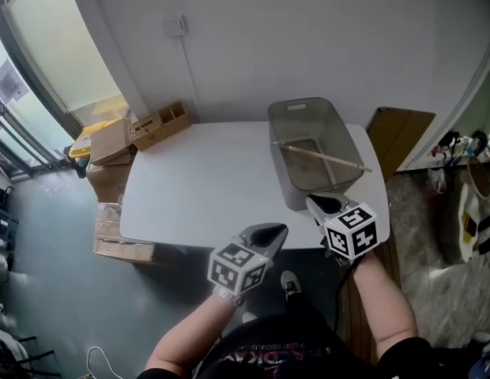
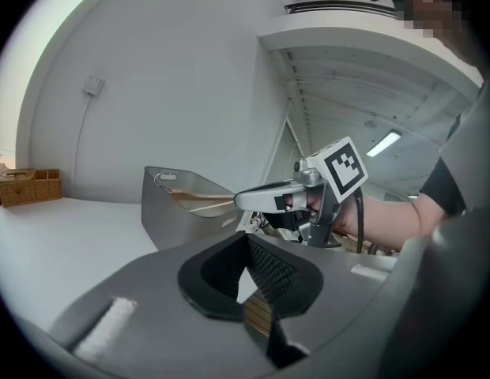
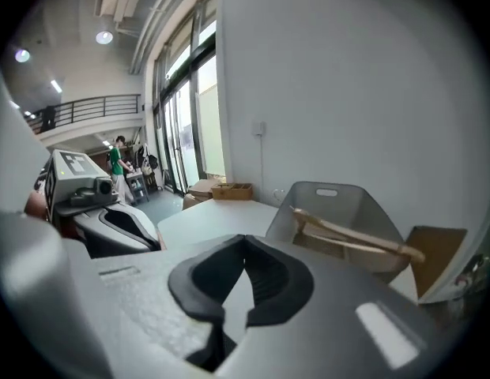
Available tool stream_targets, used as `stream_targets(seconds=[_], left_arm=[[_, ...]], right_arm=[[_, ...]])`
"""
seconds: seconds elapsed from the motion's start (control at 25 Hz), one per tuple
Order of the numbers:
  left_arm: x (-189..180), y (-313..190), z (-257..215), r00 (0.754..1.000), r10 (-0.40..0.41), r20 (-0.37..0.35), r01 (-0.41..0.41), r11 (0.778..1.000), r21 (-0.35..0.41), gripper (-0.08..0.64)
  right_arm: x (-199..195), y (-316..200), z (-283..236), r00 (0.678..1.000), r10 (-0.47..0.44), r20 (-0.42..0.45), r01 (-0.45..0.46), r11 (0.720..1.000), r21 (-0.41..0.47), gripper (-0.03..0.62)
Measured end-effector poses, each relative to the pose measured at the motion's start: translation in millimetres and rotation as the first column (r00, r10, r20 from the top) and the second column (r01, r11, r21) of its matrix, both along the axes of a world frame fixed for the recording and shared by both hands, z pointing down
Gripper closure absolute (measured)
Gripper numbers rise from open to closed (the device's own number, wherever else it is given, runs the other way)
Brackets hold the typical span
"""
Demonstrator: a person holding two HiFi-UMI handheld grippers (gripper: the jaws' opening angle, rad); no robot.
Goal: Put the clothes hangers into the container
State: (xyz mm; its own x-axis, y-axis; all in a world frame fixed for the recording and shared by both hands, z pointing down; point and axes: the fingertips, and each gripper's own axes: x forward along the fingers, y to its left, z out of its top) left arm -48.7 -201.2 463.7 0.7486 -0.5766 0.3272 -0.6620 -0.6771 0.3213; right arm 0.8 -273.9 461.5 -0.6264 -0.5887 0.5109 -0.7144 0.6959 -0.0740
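A grey see-through container [image 1: 296, 189] stands at the back right of the white table [image 1: 197, 188]. One wooden clothes hanger [image 1: 324, 157] lies inside it, with an end resting over the right rim. The same hanger [image 3: 352, 237] and container [image 3: 352, 210] show ahead in the right gripper view. My left gripper [image 1: 269, 231] hovers at the table's front edge, shut with nothing between its jaws. Just right of it, my right gripper [image 1: 318, 204] is also shut and empty, close to the container's near wall. In the left gripper view the container [image 2: 162, 212] lies beyond the jaws.
Cardboard boxes [image 1: 111, 144] and a wooden crate [image 1: 158, 126] sit off the table's back left corner. A brown board [image 1: 399, 136] leans on the wall at the right. Shoes [image 1: 466, 212] lie on the floor at the far right.
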Motion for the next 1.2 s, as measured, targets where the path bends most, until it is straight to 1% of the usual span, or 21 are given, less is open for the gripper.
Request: stream_targets(seconds=[0.16,0.28,0.64,0.96,1.2], left_arm=[[-6,23,7,1.000,0.009,-0.007,-0.009,1.000,-0.016,0.557],[-10,40,12,1.000,0.012,-0.012,-0.013,1.000,-0.027,0.557],[-16,84,30,1.000,0.020,-0.023,-0.021,0.997,-0.068,0.557],[-18,121,42,0.999,0.023,-0.029,-0.025,0.995,-0.098,0.557],[-23,141,46,0.999,0.017,-0.034,-0.021,0.994,-0.108,0.557]], right_arm=[[-3,41,10,0.994,0.049,0.094,-0.044,0.998,-0.053,0.589],[-6,71,21,0.988,0.073,0.135,-0.061,0.994,-0.090,0.589],[-13,143,45,0.978,0.106,0.179,-0.077,0.984,-0.162,0.589],[-22,196,50,0.976,0.098,0.193,-0.062,0.981,-0.182,0.589],[-29,221,54,0.977,0.088,0.192,-0.050,0.980,-0.193,0.589]])
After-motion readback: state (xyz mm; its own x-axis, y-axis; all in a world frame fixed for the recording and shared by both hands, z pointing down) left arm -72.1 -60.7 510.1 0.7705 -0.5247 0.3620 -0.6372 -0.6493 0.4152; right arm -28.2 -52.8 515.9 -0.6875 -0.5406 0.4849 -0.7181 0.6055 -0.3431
